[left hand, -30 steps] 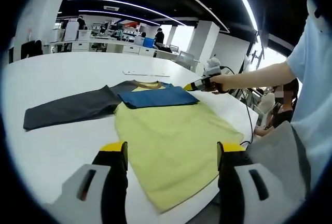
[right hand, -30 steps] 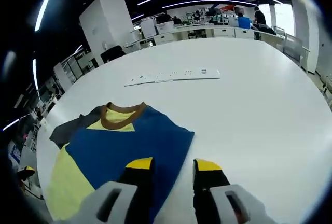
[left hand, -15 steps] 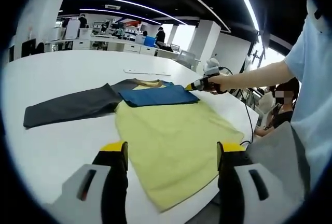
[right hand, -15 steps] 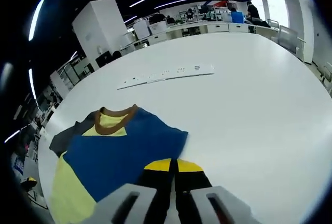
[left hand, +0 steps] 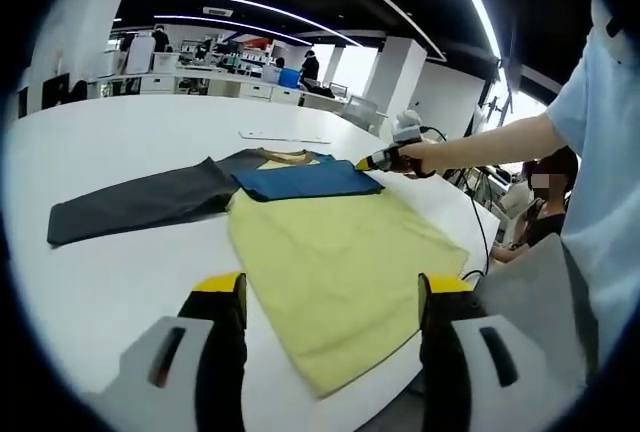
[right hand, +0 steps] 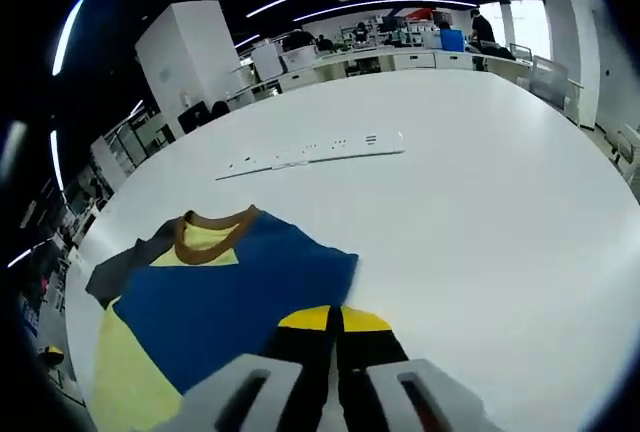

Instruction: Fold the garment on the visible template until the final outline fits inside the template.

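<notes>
A yellow shirt (left hand: 340, 252) lies flat on the white table (left hand: 120, 282). Its blue sleeve (left hand: 305, 182) is folded across the chest, and its dark grey sleeve (left hand: 140, 202) stretches out to the left. My left gripper (left hand: 332, 287) hovers open over the shirt's near hem, with nothing between its jaws. My right gripper (left hand: 372, 163) (right hand: 335, 318), held by a person's hand (left hand: 415, 157), is shut on the edge of the blue sleeve (right hand: 220, 292) near its corner. The brown collar (right hand: 212, 228) lies just beyond.
A long white strip (right hand: 310, 149) (left hand: 283, 138) lies on the table past the collar. The table's edge (left hand: 470, 222) runs close to the shirt's right side, where the person stands. Office desks (left hand: 210, 90) and people fill the background.
My right gripper's jaws, open one second ago, have shut on the blue sleeve's edge. The left gripper has stayed open and still.
</notes>
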A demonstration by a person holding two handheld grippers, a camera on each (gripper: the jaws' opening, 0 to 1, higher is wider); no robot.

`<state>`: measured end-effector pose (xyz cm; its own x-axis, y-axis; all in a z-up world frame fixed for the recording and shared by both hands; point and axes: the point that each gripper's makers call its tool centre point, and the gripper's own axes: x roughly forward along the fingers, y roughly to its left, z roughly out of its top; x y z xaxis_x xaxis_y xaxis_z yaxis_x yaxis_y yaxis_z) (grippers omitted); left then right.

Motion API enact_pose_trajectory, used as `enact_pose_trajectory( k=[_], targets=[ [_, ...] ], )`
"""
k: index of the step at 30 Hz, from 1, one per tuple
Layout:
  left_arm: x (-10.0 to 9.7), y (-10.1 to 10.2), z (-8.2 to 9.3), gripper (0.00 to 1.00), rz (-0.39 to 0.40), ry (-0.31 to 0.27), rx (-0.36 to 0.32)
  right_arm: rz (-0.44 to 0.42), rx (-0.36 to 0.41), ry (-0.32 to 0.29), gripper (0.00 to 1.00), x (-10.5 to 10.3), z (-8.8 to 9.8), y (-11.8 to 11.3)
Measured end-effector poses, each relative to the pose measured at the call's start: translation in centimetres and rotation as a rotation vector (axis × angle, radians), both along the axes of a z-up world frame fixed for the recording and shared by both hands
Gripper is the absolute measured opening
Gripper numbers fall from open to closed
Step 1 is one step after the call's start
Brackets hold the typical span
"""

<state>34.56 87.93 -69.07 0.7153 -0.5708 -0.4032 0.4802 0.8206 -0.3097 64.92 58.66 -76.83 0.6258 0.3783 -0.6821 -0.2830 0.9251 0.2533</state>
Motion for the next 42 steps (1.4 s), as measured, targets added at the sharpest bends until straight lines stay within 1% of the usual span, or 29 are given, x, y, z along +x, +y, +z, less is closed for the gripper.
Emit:
enact_pose_trajectory(
  k=[3,8,11,13,15,17,18,19,20,21,23,24,27,28,29,31,33,35,42],
  targets=[
    [0.0,0.0,0.0,0.67,0.000,0.002,0.000,0.010,-0.016,0.002,0.00,0.1,-0.1,0.0],
    [0.0,0.0,0.1,0.67,0.006,0.000,-0.002,0.005,-0.011,0.006,0.00,0.2,0.0,-0.1],
    [0.1,0.2,0.2,0.67,0.012,-0.002,-0.005,0.005,0.005,0.001,0.00,0.3,0.4,-0.1],
    [0.1,0.2,0.3,0.67,0.011,-0.003,-0.006,0.001,0.026,-0.013,0.00,0.5,1.0,-0.2],
    [0.1,0.1,0.3,0.67,0.008,-0.002,-0.005,-0.004,0.040,-0.011,0.04,0.4,1.3,-0.3],
    [0.0,0.1,0.2,0.67,0.005,0.000,-0.004,0.024,0.059,-0.022,0.13,0.3,1.8,-0.1],
    [0.0,0.1,0.2,0.67,0.003,0.000,-0.002,0.064,0.064,-0.038,0.19,0.1,2.2,0.2],
    [0.0,0.1,0.3,0.67,0.003,-0.002,-0.001,0.083,0.069,-0.045,0.26,-0.1,2.4,0.4],
    [0.0,0.1,0.3,0.67,0.002,-0.001,-0.002,0.112,0.064,-0.030,0.31,-0.7,2.3,0.6],
    [0.0,0.0,0.3,0.67,0.001,-0.001,-0.003,0.120,0.054,-0.017,0.34,-1.0,2.2,0.5],
    [0.0,0.0,0.3,0.67,-0.001,-0.001,-0.003,0.168,0.060,-0.023,0.38,-1.7,2.5,0.9],
    [-0.1,0.0,0.3,0.67,-0.004,-0.001,-0.005,0.171,0.056,-0.019,0.40,-2.0,2.5,0.8],
    [-0.1,-0.1,0.3,0.67,-0.009,0.000,-0.004,0.223,0.070,-0.013,0.56,-3.2,3.0,1.5],
    [-0.1,-0.1,0.3,0.67,-0.010,0.000,-0.005,0.245,0.069,-0.013,0.63,-3.7,3.1,1.7],
    [-0.1,-0.2,0.3,0.67,-0.011,0.000,-0.005,0.295,0.066,-0.010,0.69,-4.5,3.4,2.1],
    [-0.1,-0.2,0.3,0.67,-0.012,-0.001,-0.007,0.344,0.049,0.007,0.79,-5.8,3.5,2.4],
    [-0.1,-0.2,0.4,0.66,-0.014,-0.001,-0.010,0.382,0.031,-0.003,0.84,-6.7,3.7,2.6],
    [-0.1,-0.3,0.4,0.67,-0.016,-0.003,-0.008,0.397,0.028,-0.007,0.89,-7.5,4.0,2.7],
    [-0.1,-0.4,0.5,0.67,-0.021,-0.005,-0.013,0.392,0.066,-0.025,0.98,-9.2,5.0,2.8]
  ],
)
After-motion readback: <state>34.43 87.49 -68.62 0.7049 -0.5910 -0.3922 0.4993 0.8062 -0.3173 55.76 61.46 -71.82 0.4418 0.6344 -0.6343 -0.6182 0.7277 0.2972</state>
